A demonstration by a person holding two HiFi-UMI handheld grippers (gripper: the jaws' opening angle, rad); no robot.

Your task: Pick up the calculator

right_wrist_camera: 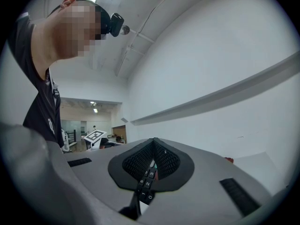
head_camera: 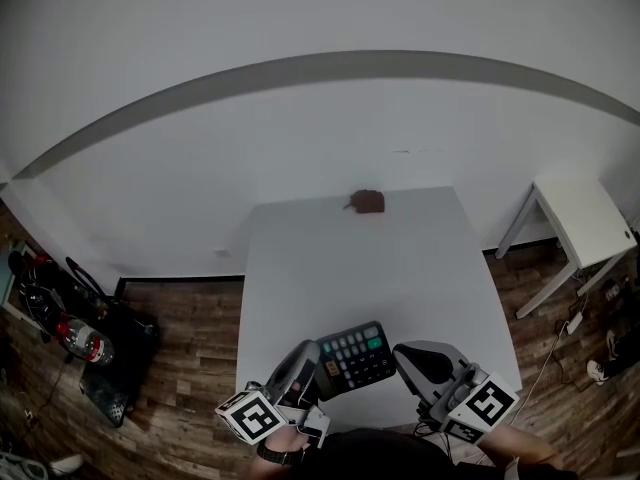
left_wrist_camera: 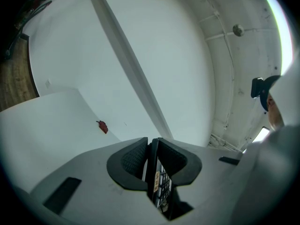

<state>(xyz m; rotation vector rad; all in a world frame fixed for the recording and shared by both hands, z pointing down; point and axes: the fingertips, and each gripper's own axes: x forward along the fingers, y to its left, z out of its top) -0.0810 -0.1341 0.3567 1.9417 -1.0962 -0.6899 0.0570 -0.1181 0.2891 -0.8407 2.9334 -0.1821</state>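
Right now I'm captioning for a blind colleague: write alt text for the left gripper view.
The left gripper clamps its jaws on the calculator, seen edge-on with keys showing. Beyond, a white table carries a small red object near its far edge, before a white wall.

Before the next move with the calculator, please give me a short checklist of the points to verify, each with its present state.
1. Left gripper grips the calculator: ok. The calculator stands edge-on between its jaws, which are closed on it.
2. Right gripper grips the calculator: ok, as far as it shows. A strip of number keys sits between its jaws, which appear closed on it.
3. Both grippers are on opposite ends: ok in the head view.
4. Calculator is clear of the table: cannot tell.
5. Nothing lies close by: ok. The only other thing, a small reddish-brown object, lies at the table's far edge.
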